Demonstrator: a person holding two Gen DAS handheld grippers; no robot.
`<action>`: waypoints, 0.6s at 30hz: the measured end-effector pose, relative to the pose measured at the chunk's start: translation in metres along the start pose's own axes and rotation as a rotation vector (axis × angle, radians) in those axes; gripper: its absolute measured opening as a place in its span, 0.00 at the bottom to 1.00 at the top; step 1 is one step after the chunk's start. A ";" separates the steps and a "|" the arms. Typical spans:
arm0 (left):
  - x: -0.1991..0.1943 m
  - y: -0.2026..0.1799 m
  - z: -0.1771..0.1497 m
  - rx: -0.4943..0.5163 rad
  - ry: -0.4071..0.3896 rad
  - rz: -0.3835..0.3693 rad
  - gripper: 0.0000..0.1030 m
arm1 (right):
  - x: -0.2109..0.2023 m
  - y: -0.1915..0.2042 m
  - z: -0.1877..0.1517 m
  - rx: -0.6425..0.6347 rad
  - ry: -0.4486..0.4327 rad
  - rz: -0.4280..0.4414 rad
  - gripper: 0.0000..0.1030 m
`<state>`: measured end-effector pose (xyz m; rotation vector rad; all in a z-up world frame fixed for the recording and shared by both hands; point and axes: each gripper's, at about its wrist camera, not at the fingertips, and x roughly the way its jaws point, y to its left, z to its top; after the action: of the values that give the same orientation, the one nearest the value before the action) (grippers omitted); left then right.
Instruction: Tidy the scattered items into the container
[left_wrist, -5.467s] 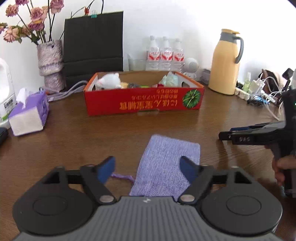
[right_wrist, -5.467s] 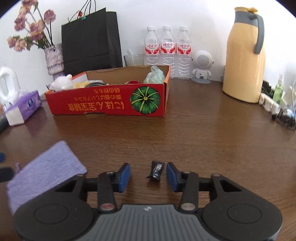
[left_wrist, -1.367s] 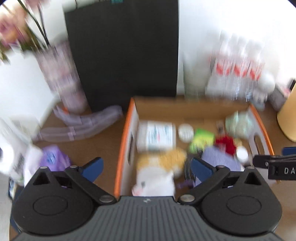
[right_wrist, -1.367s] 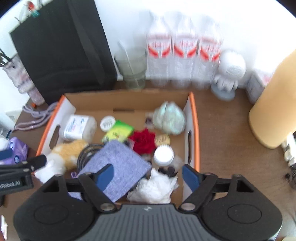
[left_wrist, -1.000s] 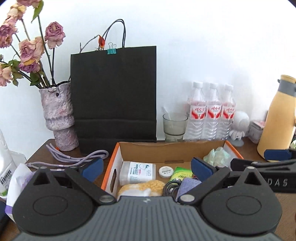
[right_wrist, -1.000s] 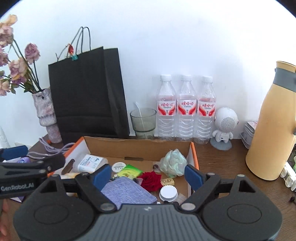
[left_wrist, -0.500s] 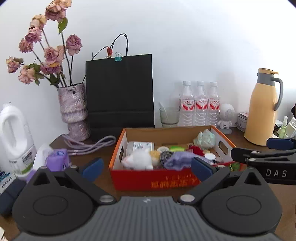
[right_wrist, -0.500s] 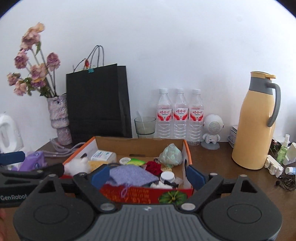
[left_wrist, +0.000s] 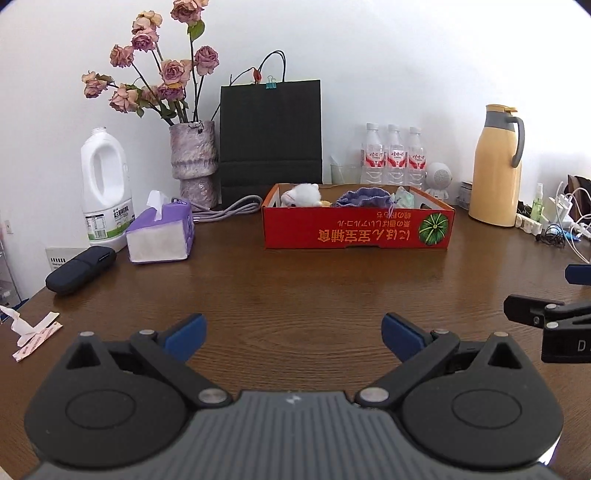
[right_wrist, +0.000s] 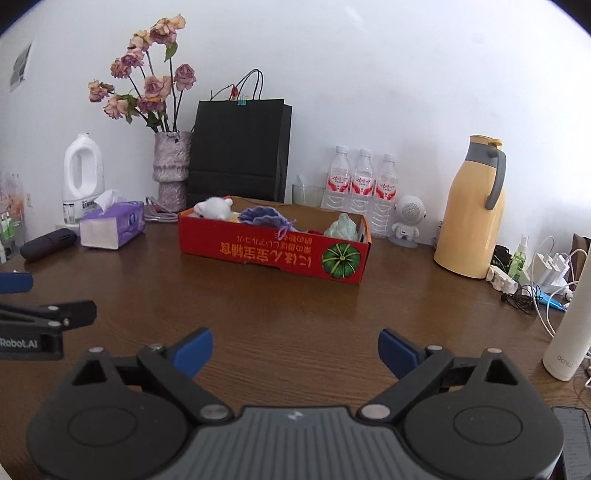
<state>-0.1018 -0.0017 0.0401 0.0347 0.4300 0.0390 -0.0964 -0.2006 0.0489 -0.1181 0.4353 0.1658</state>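
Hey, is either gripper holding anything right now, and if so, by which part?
Nothing is held. The left gripper is open and empty; the right gripper is opening with only the bare table between its jaws.

White wall (left_wrist: 369, 55), brown wooden table (left_wrist: 295, 288), soft daylight

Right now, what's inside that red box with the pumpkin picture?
Above the red box's rim show a white plush toy, a purple drawstring pouch and a pale green bundle. The front wall hides whatever lies lower down.
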 end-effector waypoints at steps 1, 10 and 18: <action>0.007 -0.001 0.002 0.001 0.009 0.000 1.00 | 0.006 -0.001 -0.002 0.011 0.013 0.015 0.98; 0.093 -0.012 0.013 0.018 0.164 -0.031 1.00 | 0.081 -0.010 0.004 0.062 0.132 0.016 0.98; 0.128 -0.017 0.013 0.020 0.250 -0.039 1.00 | 0.122 -0.018 0.007 0.124 0.211 0.031 0.98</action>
<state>0.0206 -0.0131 -0.0025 0.0411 0.6810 0.0003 0.0186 -0.2007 0.0039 -0.0064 0.6564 0.1566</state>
